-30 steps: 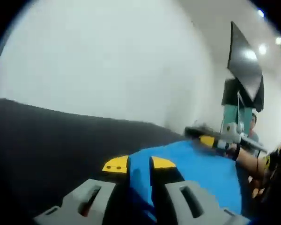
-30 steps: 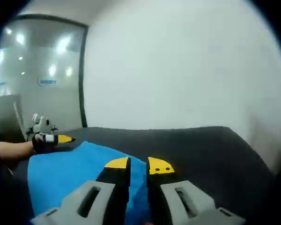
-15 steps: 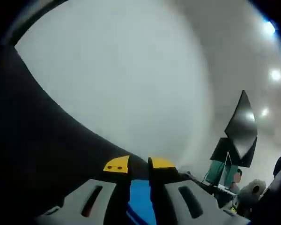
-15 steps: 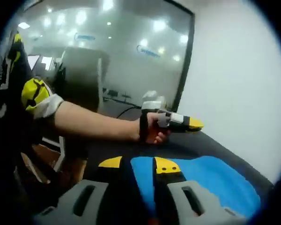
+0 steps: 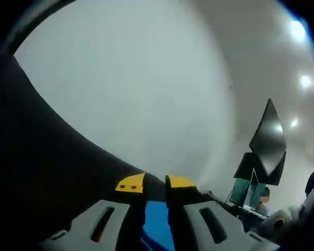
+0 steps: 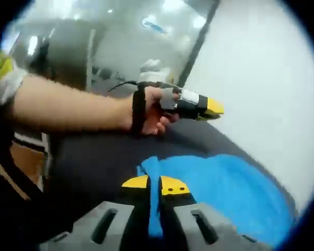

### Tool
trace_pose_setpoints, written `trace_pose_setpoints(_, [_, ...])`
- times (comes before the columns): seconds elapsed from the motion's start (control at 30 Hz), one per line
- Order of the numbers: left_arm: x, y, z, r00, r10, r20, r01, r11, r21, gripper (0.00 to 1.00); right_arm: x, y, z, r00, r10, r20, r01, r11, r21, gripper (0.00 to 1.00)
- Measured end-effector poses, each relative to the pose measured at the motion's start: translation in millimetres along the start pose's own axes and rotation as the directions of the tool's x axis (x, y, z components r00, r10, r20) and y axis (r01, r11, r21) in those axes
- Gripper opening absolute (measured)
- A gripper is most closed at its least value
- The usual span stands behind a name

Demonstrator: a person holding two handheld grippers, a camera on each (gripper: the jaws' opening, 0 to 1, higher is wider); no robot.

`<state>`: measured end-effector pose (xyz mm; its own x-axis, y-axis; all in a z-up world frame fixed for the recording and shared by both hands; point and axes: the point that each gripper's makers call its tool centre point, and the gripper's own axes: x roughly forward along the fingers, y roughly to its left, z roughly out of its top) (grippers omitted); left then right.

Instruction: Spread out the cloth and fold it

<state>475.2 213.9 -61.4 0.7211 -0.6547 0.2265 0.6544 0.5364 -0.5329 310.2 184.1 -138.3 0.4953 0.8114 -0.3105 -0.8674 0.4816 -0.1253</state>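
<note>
We're looking along the right gripper point(image 6: 154, 184), and its two yellow-tipped jaws stand almost together with a strip of the blue cloth point(image 6: 220, 183) pinched between them. The cloth spreads away to the right of the jaws across the dark tabletop point(image 6: 94, 162), its near edge bunched up just beyond the tips.

Above the cloth, in the right gripper view, we see a person's hand point(image 6: 149, 112) wrapped around the handle of the left gripper point(image 6: 212, 109), a black strap around the wrist. That gripper's yellow tip points right, clear of the cloth and above the table. From this side we can't tell how its jaws stand.

Over to the left gripper view: here the left gripper point(image 5: 155, 183) shows its own yellow tips close together, a narrow dark gap between them. Blue cloth point(image 5: 158, 230) sits low between the jaw bodies, so we read it as clamped on the fabric. The dark table point(image 5: 52, 172) sweeps up to the left, a plain white wall point(image 5: 131, 89) behind it.

Far right we spot a dark angular panel point(image 5: 269, 141) on a stand, with ceiling lights point(image 5: 298, 31) glowing above.

Any writing? There's a bluish sign point(image 6: 154, 24) on the glass wall in the right gripper view, but it's far too blurred for us to read.
</note>
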Motion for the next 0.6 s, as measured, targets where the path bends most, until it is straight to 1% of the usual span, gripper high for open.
trace_pose_setpoints(0.03, [0, -2.5, -2.4, 1.000, -0.002, -0.013, 0.002, 0.999, 0.034, 0.18, -4, -1, 10.0, 0.998, 0.037, 0.045, -0.041, 0.993, 0.112, 0.03])
trace_pose_setpoints(0.07, [0, -5.9, -3.4, 1.000, -0.005, -0.017, 0.005, 0.998, 0.055, 0.19, -9, -4, 19.7, 0.995, 0.054, 0.082, -0.070, 0.978, 0.196, 0.03])
trace_pose_setpoints(0.1, [0, -9.2, -5.5, 0.999, -0.020, -0.027, 0.023, 0.997, 0.080, 0.19, -12, -10, 29.6, 0.991, 0.060, 0.116, -0.085, 0.969, 0.231, 0.03])
trace_pose_setpoints(0.17, [-1, -9.7, -2.1, 1.000, -0.014, -0.017, 0.015, 0.997, 0.069, 0.19, -24, -21, 48.0, 0.985, 0.048, 0.166, -0.089, 0.964, 0.252, 0.03])
trace_pose_setpoints(0.2, [-3, -10.3, 2.2, 1.000, -0.013, -0.008, 0.014, 0.995, 0.100, 0.19, -31, -26, 54.3, 0.983, 0.042, 0.177, -0.085, 0.966, 0.245, 0.03])
trace_pose_setpoints(0.23, [-7, -11.8, 2.3, 0.999, -0.014, -0.040, 0.021, 0.981, 0.191, 0.21, -37, -29, 60.1, 0.982, 0.041, 0.184, -0.085, 0.967, 0.239, 0.03])
trace_pose_setpoints(0.27, [-13, -13.1, -0.9, 0.995, -0.015, -0.099, 0.046, 0.948, 0.316, 0.23, -43, -33, 65.9, 0.980, 0.039, 0.196, -0.085, 0.969, 0.233, 0.03])
trace_pose_setpoints(0.3, [-20, -15.6, -5.7, 0.988, -0.015, -0.152, 0.081, 0.897, 0.435, 0.27, -50, -38, 73.9, 0.976, 0.030, 0.217, -0.080, 0.970, 0.230, 0.03])
trace_pose_setpoints(0.33, [-28, -19.3, -9.4, 0.981, -0.024, -0.191, 0.126, 0.828, 0.546, 0.33, -56, -44, 79.2, 0.973, 0.022, 0.230, -0.076, 0.970, 0.231, 0.03])
trace_pose_setpoints(0.37, [-37, -23.8, -17.8, 0.968, -0.041, -0.248, 0.186, 0.779, 0.599, 0.38, -60, -48, 84.8, 0.970, 0.014, 0.245, -0.073, 0.970, 0.231, 0.03])
trace_pose_setpoints(0.4, [-47, -30.4, -29.7, 0.946, -0.073, -0.316, 0.258, 0.759, 0.598, 0.45, -64, -53, 89.4, 0.967, 0.008, 0.256, -0.071, 0.969, 0.237, 0.03])
trace_pose_setpoints(0.43, [-53, -36.9, -39.4, 0.927, -0.100, -0.362, 0.309, 0.748, 0.587, 0.56, -67, -56, 93.6, 0.964, 0.010, 0.265, -0.077, 0.967, 0.244, 0.03])
trace_pose_setpoints(0.47, [-55, -41.0, -46.3, 0.915, -0.114, -0.386, 0.339, 0.736, 0.586, 0.67, -69, -57, 97.9, 0.961, 0.015, 0.275, -0.086, 0.965, 0.247, 0.03])
trace_pose_setpoints(0.5, [-51, -41.8, -52.4, 0.913, -0.102, -0.395, 0.343, 0.718, 0.606, 0.78, -71, -57, 101.8, 0.958, 0.024, 0.284, -0.096, 0.966, 0.242, 0.03])
trace_pose_setpoints(0.53, [-45, -42.1, -59.5, 0.906, -0.082, -0.415, 0.358, 0.673, 0.647, 0.88, -72, -56, 104.1, 0.957, 0.028, 0.289, -0.100, 0.966, 0.238, 0.03])
trace_pose_setpoints(0.57, [-39, -43.9, -65.3, 0.902, -0.070, -0.427, 0.373, 0.624, 0.686, 0.90, -74, -55, 107.0, 0.955, 0.031, 0.295, -0.103, 0.967, 0.231, 0.03])
trace_pose_setpoints(0.6, [-31, -44.7, -69.6, 0.904, -0.048, -0.425, 0.373, 0.575, 0.728, 0.90, -77, -55, 109.6, 0.953, 0.034, 0.300, -0.105, 0.969, 0.223, 0.03])
